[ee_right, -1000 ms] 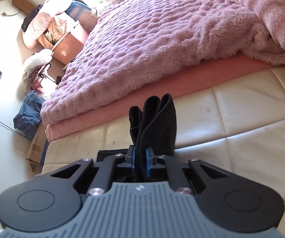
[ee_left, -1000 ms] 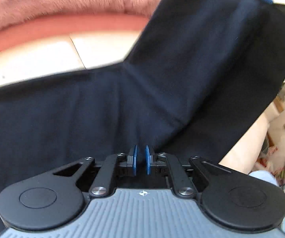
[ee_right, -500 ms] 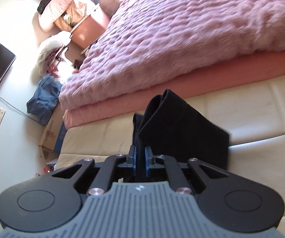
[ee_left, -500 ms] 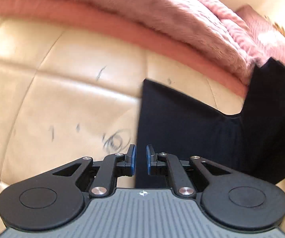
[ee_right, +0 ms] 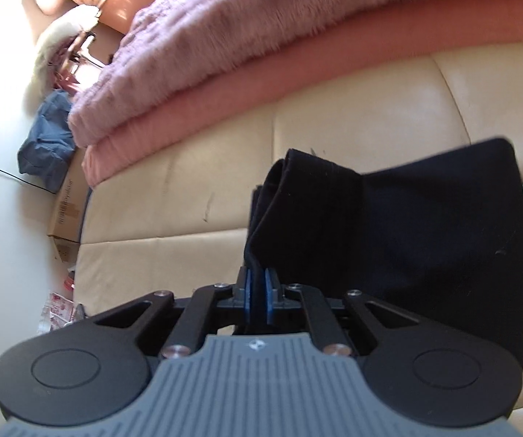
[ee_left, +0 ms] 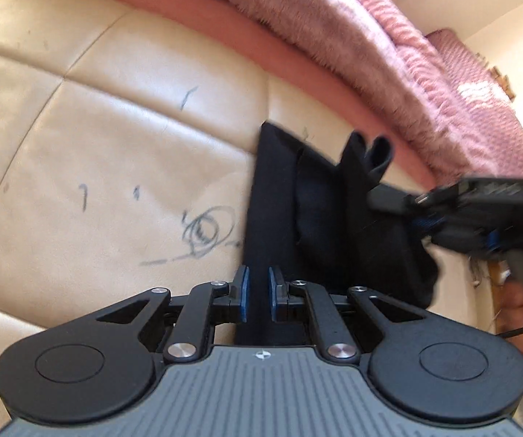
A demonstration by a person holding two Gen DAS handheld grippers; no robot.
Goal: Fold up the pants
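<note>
black fabric pants [ee_right: 425, 240] lay folded on cream leather cushion [ee_left: 123, 153] beside pink fuzzy blanket [ee_right: 261, 36] | left gripper [ee_left: 256, 296] clamped pants edge | right gripper [ee_right: 256, 300] clenched on bunched pants fold

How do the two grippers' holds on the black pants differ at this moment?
The right gripper pinches a thick upright bunch of the black pants, pads nearly together; the left gripper clamps a flat edge, pads wider apart. The right gripper shows in the left wrist view; the left gripper is absent from the right's. Both are shut on cloth.
</note>
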